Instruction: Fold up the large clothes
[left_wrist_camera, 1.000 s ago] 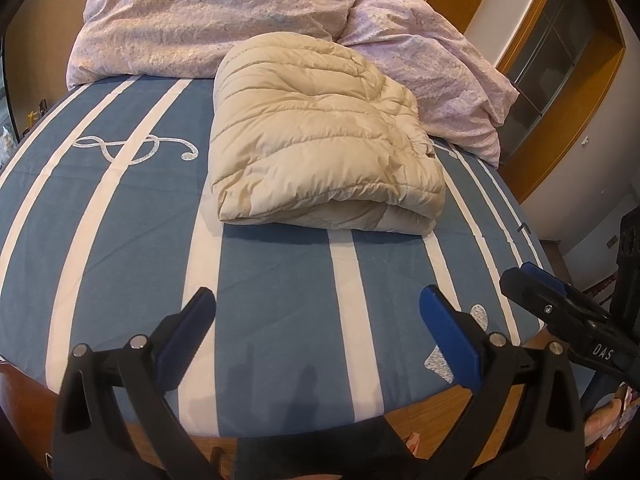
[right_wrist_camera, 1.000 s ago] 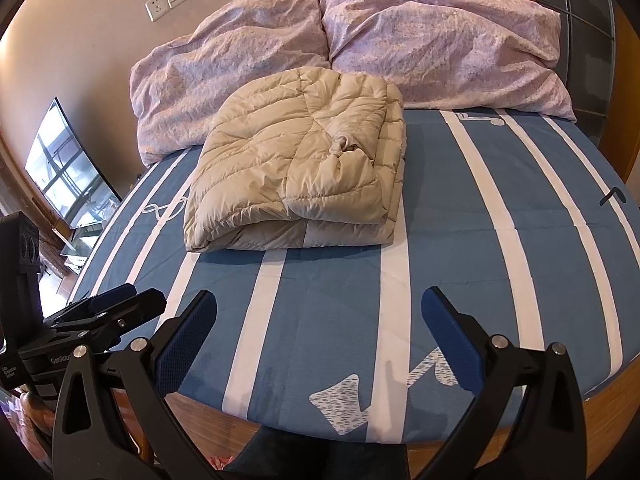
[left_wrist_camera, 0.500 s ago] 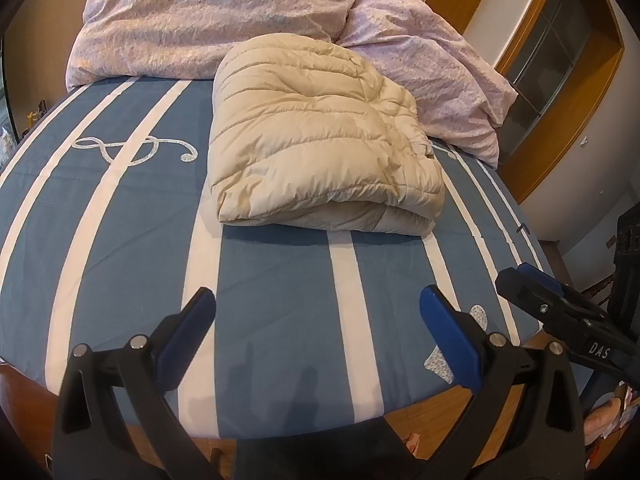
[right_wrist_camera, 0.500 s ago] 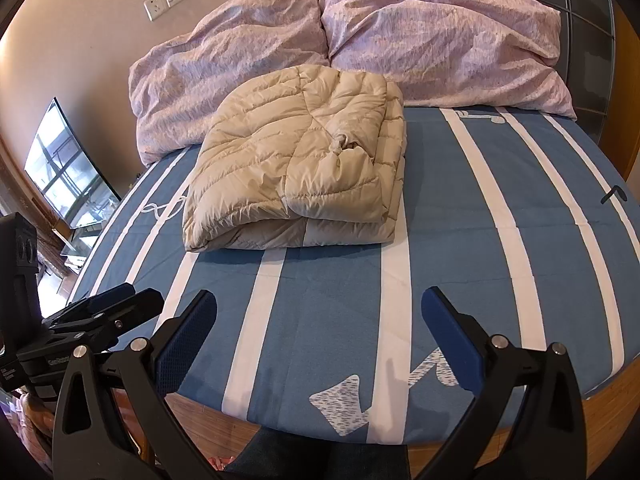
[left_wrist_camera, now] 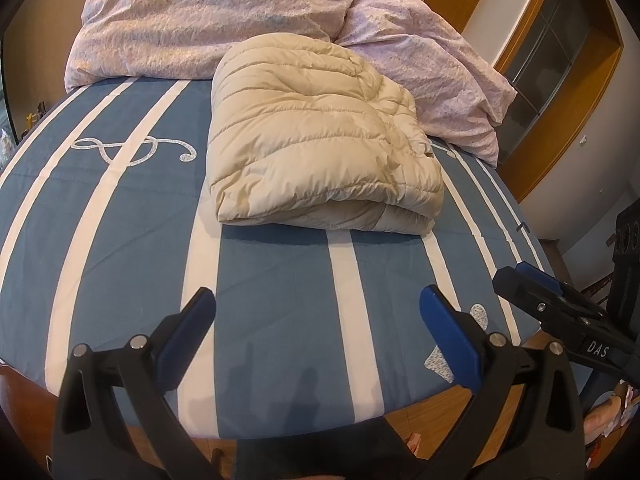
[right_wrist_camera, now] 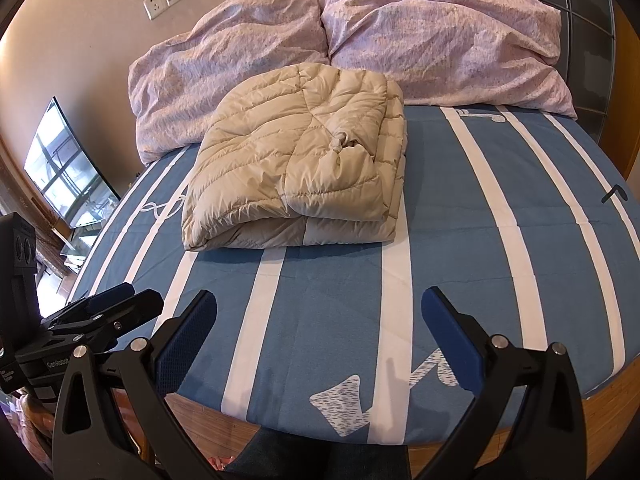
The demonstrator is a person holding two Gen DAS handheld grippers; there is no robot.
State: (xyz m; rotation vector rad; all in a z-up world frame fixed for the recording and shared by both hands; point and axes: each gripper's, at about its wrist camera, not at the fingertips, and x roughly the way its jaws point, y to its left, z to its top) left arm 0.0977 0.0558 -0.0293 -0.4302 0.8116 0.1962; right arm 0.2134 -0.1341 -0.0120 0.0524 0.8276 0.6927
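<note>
A beige quilted puffer jacket (left_wrist_camera: pixel 320 140) lies folded into a thick rectangle on the blue and white striped bed (left_wrist_camera: pixel 280 300); it also shows in the right wrist view (right_wrist_camera: pixel 304 176). My left gripper (left_wrist_camera: pixel 318 308) is open and empty, held over the near edge of the bed, well short of the jacket. My right gripper (right_wrist_camera: pixel 320 308) is open and empty too, beside the left one over the near edge. The right gripper's tip appears in the left wrist view (left_wrist_camera: pixel 528 280), and the left gripper's tip in the right wrist view (right_wrist_camera: pixel 120 300).
Two pale purple pillows (right_wrist_camera: pixel 360 40) lie against the wall behind the jacket. A wooden bed frame (right_wrist_camera: pixel 600 416) edges the mattress. A wooden door frame (left_wrist_camera: pixel 560 100) stands to the right, a window (right_wrist_camera: pixel 64 168) to the left.
Both grippers have drifted very slightly; the jacket has not moved and both stay open.
</note>
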